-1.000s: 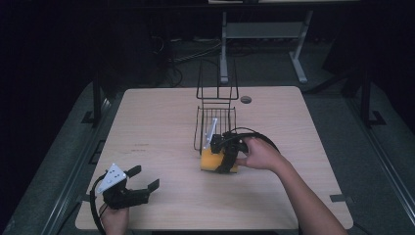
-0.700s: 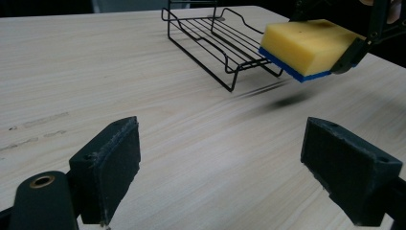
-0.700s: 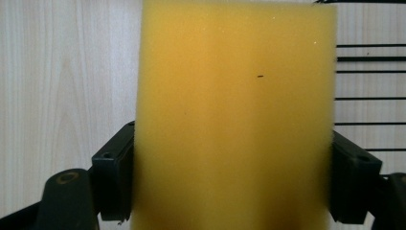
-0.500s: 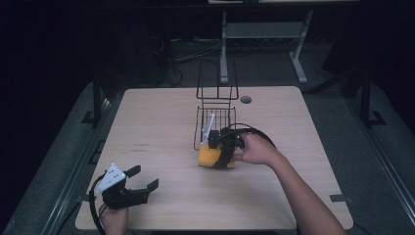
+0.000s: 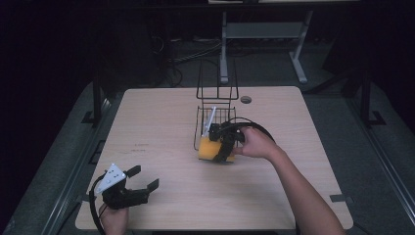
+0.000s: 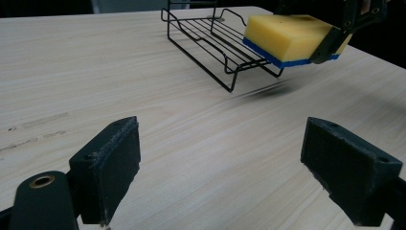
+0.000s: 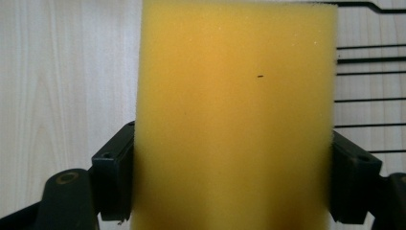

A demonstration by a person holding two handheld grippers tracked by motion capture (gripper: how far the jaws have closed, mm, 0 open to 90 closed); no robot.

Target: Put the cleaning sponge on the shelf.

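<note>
A yellow sponge (image 5: 208, 148) with a blue underside (image 6: 287, 40) hangs just above the table, at the front edge of a black wire rack (image 5: 215, 110). My right gripper (image 5: 219, 149) is shut on it. In the right gripper view the sponge (image 7: 234, 110) fills the space between both pads (image 7: 112, 177), with the rack's wires (image 7: 364, 72) to its right. My left gripper (image 5: 143, 177) sits low at the table's near left corner, open and holding nothing. Seen from the left gripper (image 6: 230, 163), the rack (image 6: 215, 38) and the sponge lie well ahead.
The light wooden table (image 5: 161, 117) has a round cable hole (image 5: 246, 99) behind the rack. A black cable (image 5: 254, 126) loops around the right hand. A metal stand (image 5: 264, 29) is on the dark floor beyond the far edge.
My right gripper has carried the sponge a little farther from the person, up to the rack's front edge. The left gripper has stayed still and open.
</note>
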